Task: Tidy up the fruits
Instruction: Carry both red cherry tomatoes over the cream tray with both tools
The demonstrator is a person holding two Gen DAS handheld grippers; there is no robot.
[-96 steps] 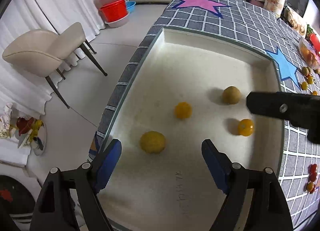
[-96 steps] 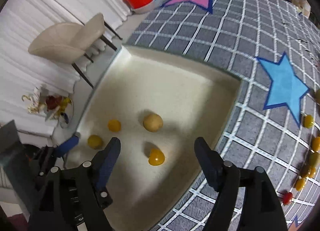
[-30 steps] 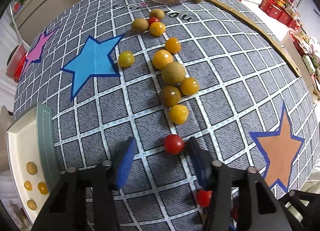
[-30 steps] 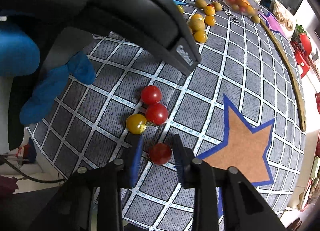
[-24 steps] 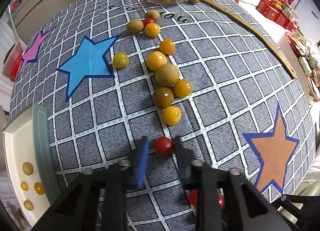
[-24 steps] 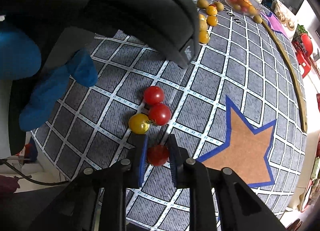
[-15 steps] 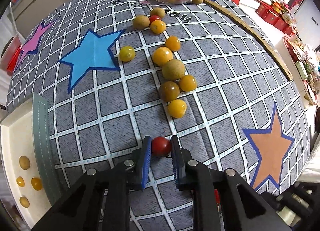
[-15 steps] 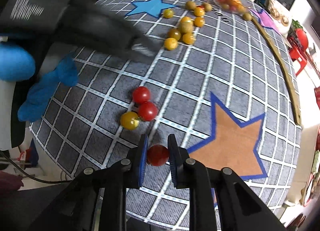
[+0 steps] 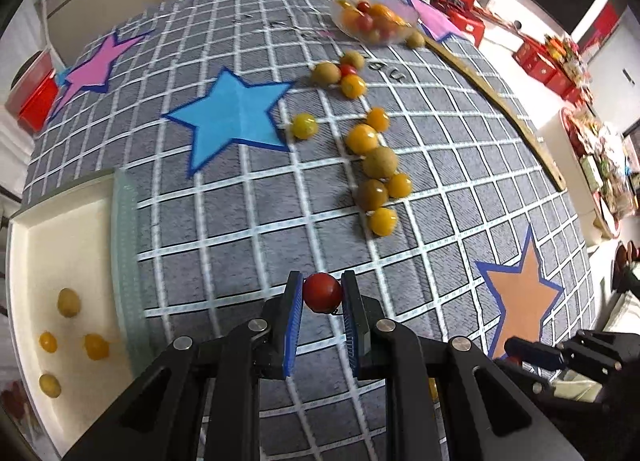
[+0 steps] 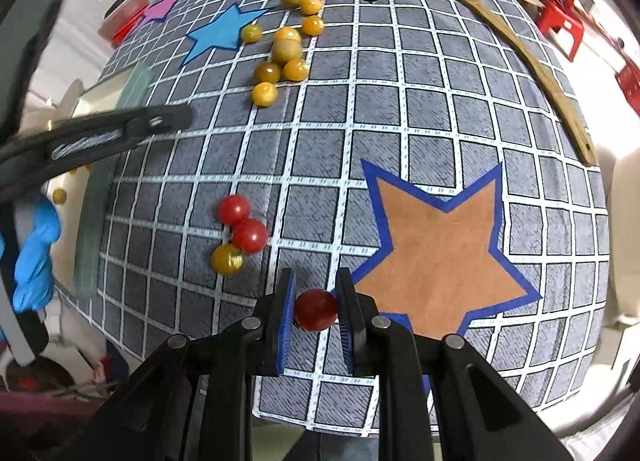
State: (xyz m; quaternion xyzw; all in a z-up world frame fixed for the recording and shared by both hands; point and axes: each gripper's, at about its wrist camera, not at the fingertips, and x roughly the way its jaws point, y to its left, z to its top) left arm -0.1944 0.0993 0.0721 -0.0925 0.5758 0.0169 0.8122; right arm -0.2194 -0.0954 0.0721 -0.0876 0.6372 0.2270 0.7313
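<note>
My left gripper (image 9: pixel 321 297) is shut on a red cherry tomato (image 9: pixel 322 292) and holds it above the grey checked cloth. My right gripper (image 10: pixel 315 310) is shut on another red cherry tomato (image 10: pixel 315 309), lifted near the table's front edge. A white tray (image 9: pixel 52 245) at the left holds several yellow fruits (image 9: pixel 68 302). A trail of yellow and brownish fruits (image 9: pixel 380 163) lies mid-table. Two red tomatoes (image 10: pixel 244 225) and a yellow one (image 10: pixel 227 259) lie on the cloth left of my right gripper. The left gripper's arm (image 10: pixel 100 133) shows in the right wrist view.
A glass bowl (image 9: pixel 374 17) of mixed fruits stands at the far edge, with a wooden strip (image 9: pixel 496 101) along the right side. The cloth carries blue (image 9: pixel 236 113), orange (image 10: pixel 436 249) and pink (image 9: pixel 96 69) stars. The table edge runs just below my right gripper.
Both grippers closed on red tomatoes and have lifted them off the cloth. Earlier still, both were open over the white tray.
</note>
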